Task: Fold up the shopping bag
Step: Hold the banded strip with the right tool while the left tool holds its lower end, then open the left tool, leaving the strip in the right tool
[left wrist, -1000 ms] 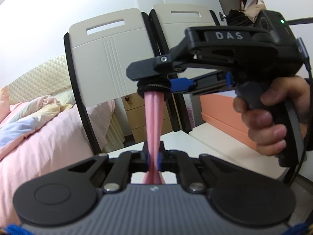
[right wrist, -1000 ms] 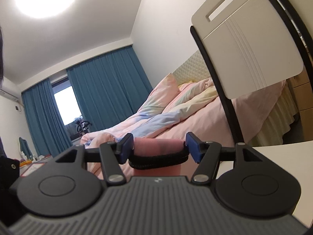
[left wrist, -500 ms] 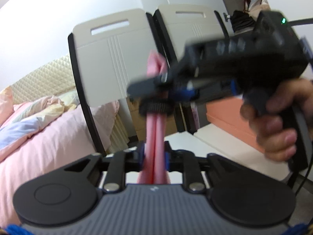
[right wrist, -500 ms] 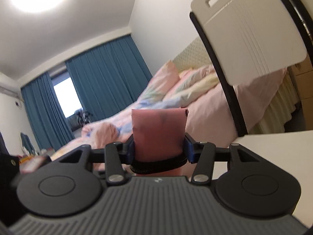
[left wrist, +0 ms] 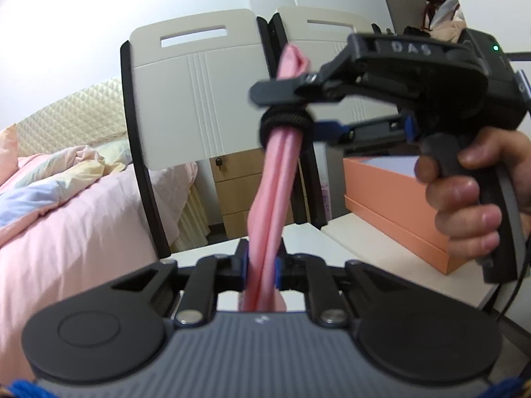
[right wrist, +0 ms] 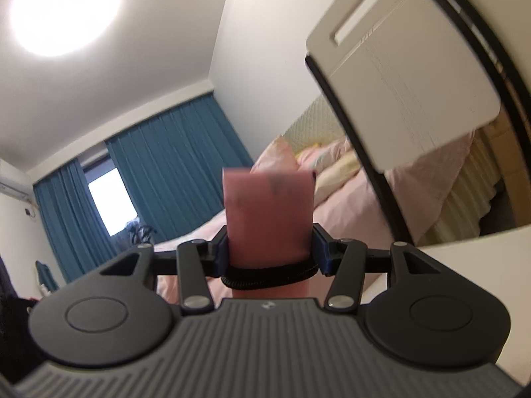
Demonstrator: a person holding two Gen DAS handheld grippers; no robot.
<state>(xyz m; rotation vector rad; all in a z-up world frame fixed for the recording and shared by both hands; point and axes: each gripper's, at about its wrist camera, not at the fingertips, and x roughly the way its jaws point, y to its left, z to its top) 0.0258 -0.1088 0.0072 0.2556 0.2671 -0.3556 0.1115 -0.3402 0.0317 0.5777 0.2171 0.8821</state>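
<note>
A pink shopping bag (left wrist: 275, 192), folded into a long narrow strip, stands nearly upright in the air. Its lower end sits between the blue pads of my left gripper (left wrist: 262, 265), whose jaws are closing on it. Higher up, a black elastic band (left wrist: 285, 121) rings the strip. My right gripper (left wrist: 292, 112), held by a hand (left wrist: 464, 205), reaches in from the right with its fingers spread inside that band. In the right wrist view the bag (right wrist: 268, 219) fills the gap of the right gripper (right wrist: 269, 253). The band (right wrist: 265, 273) stretches across in front of the bag.
Two white chair backs (left wrist: 192, 99) stand just behind the bag; one chair back (right wrist: 415, 76) shows at the right. A white table (left wrist: 332, 242) lies below, with an orange box (left wrist: 391, 199) on it. A bed with pink bedding (left wrist: 66, 215) is at the left.
The bag's top, level with the band a second ago, now sticks well above it. The right gripper has shifted a little right and up in the left wrist view.
</note>
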